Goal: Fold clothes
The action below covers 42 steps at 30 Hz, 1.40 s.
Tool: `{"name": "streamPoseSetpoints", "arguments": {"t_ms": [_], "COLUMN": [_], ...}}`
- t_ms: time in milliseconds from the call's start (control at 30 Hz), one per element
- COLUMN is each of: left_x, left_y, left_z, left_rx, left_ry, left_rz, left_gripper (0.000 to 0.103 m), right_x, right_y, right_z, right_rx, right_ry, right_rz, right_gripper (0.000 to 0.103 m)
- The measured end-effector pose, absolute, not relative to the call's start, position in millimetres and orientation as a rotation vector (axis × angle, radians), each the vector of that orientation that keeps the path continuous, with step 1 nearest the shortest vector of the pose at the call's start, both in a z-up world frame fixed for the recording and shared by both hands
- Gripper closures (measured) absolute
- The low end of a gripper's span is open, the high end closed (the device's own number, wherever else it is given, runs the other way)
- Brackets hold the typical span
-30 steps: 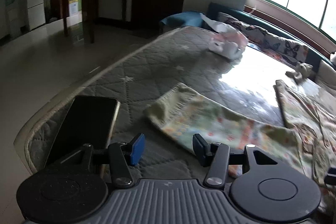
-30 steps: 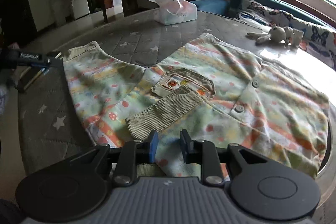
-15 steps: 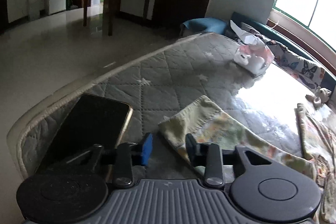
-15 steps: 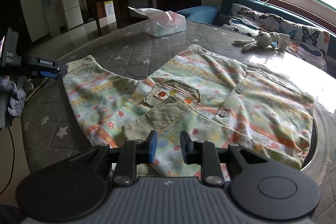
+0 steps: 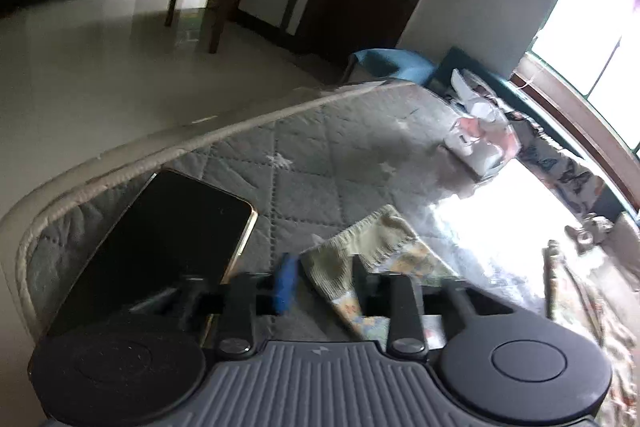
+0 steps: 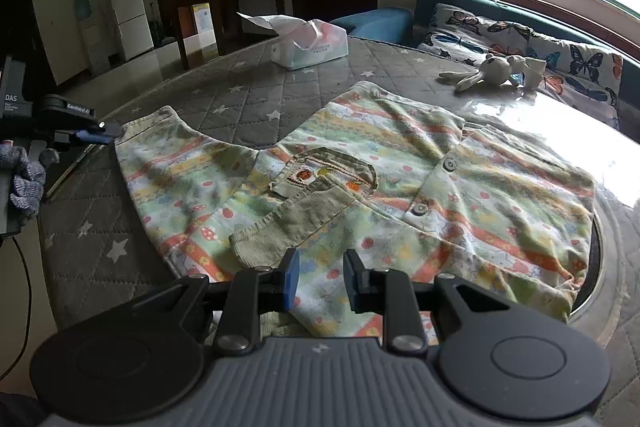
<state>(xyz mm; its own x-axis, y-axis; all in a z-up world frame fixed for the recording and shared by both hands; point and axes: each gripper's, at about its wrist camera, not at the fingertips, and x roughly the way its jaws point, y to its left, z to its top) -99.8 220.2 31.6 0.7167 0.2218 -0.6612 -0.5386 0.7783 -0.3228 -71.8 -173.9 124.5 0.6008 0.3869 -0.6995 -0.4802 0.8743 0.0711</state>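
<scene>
A child's pastel striped shirt [image 6: 400, 187] with olive corduroy cuffs lies spread on the grey quilted mattress [image 6: 248, 95]. One sleeve is folded across its front, cuff [image 6: 264, 239] near my right gripper. My right gripper [image 6: 320, 277] hovers low over the shirt's near edge, jaws partly open, with fabric showing between and below them. The other sleeve stretches left; its cuff [image 5: 340, 263] lies between the fingers of my left gripper [image 5: 322, 281], which is open and tilted. In the right wrist view the left gripper [image 6: 102, 135] touches that cuff's end.
A black phone [image 5: 160, 247] lies by the mattress's rounded corner [image 5: 100, 171], just left of the left gripper. A tissue pack [image 6: 308, 45] and a stuffed rabbit [image 6: 492, 67] sit at the far side, with butterfly cushions [image 6: 520, 39] behind. A gloved hand [image 6: 24, 179] holds the left tool.
The left gripper has moved in over the sleeve cuff, tilted, and narrowed its jaws around it. The right gripper has stayed nearly still over the shirt's near edge.
</scene>
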Motion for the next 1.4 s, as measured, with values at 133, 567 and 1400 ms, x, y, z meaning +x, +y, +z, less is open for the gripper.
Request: {"name": "streamPoseSetpoints", "arguments": {"t_ms": [133, 567, 1400], "left_x": [-91, -98, -88], "left_y": [216, 195, -32], "left_z": [30, 50, 69], "left_rx": [-0.479, -0.51, -0.292], "left_ry": [0.644, 0.593, 0.781], "left_rz": [0.472, 0.362, -0.559], "left_gripper": [0.059, 0.098, 0.079], "right_x": [-73, -77, -80], "right_y": [-173, -184, -245], "right_z": [124, 128, 134], "right_rx": [-0.129, -0.094, 0.074], "right_ry": [0.779, 0.757, 0.733], "right_rz": [0.505, 0.471, 0.323], "right_gripper": [0.079, 0.079, 0.079]}}
